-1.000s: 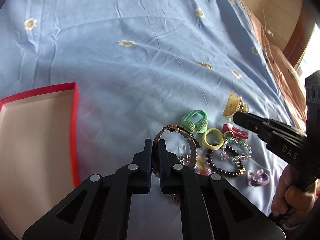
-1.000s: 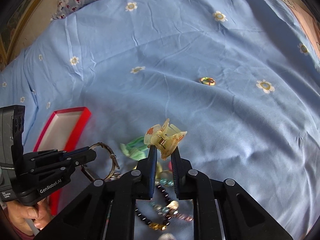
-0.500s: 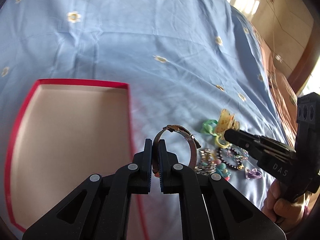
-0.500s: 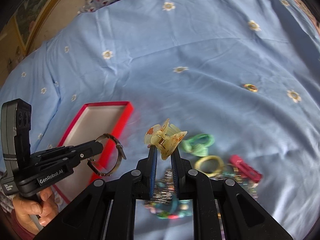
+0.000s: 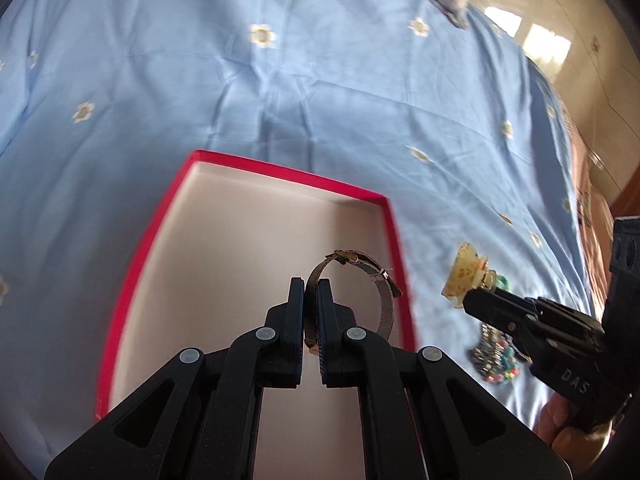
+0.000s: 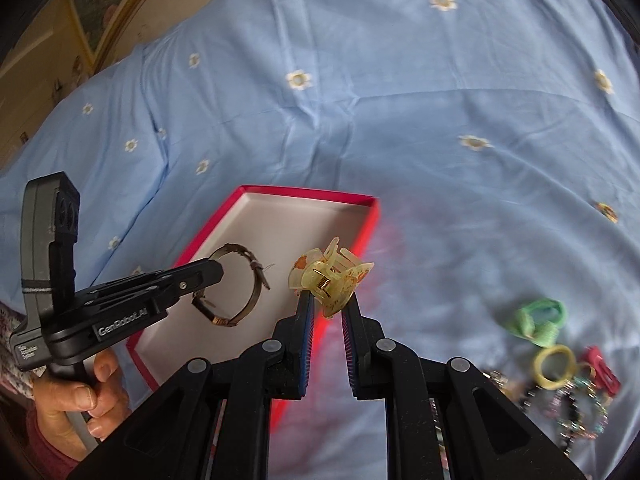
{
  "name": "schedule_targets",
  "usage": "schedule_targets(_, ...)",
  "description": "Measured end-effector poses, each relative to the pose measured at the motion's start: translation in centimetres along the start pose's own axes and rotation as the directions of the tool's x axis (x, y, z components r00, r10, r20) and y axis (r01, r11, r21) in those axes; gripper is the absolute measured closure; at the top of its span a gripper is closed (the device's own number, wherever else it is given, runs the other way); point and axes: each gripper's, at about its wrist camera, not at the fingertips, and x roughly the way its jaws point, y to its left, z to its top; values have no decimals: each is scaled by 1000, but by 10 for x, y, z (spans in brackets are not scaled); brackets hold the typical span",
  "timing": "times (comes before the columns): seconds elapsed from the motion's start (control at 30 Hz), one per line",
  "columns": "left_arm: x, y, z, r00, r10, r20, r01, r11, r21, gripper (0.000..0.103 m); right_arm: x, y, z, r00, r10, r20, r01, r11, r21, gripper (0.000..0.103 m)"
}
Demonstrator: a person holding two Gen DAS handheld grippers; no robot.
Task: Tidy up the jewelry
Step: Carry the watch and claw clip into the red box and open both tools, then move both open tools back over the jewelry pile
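Note:
My left gripper [image 5: 310, 292] is shut on a metal mesh watch band [image 5: 380, 280], which hangs over the pale inside of a red-rimmed box [image 5: 280, 170]. In the right wrist view the same left gripper [image 6: 214, 274] holds the watch band [image 6: 250, 292] above the box [image 6: 304, 194]. My right gripper [image 6: 326, 304] is shut on a yellow floral hair claw [image 6: 328, 280], held just above the box's right edge. The left wrist view shows that right gripper [image 5: 470, 300] with the hair claw [image 5: 466, 276] right of the box.
The box lies on a blue daisy-print bedsheet [image 6: 420, 120]. A pile of jewelry sits at the lower right: a green scrunchie [image 6: 540, 320], a yellow ring [image 6: 556, 366], a red clip [image 6: 600, 368] and beaded bracelets [image 6: 576, 416]. A hand [image 6: 76, 400] grips the left tool.
Both grippers have swept left from above the jewelry pile to the red box, carrying the watch band and the hair claw. The box now fills the middle of both views.

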Motion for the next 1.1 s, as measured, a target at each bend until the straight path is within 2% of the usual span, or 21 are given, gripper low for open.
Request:
schedule_targets(0.13,11,17,9,1000,31,-6,-31,999,-20,99,20,11,7,999,33,-23,-33,999,-4,89)
schedule_targets(0.53,47,40,23,991,122,-48,-123,992,-24,98,90,22,15,991,11,-134,-18,999,-47,89)
schedule_targets(0.7,57,46,23,988,137,-77,-139,990,-34,98,105,23,17,986,-4,-166,-8,997,-74,89)
schedule_targets(0.8,62,47,21,986,139,-94,-143,989,-35,98,110,23,17,984,-11,-179,-4,997,-81,95)
schedule_targets(1.0,63,48,19,984,149,-100,-154,987,-38,98,110,21,15,983,-4,-186,-9,998,-70,94)
schedule_targets(1.1,62,48,19,984,152,-98,-157,987,-42,95,110,23,16,983,3,-185,-15,998,-68,90)
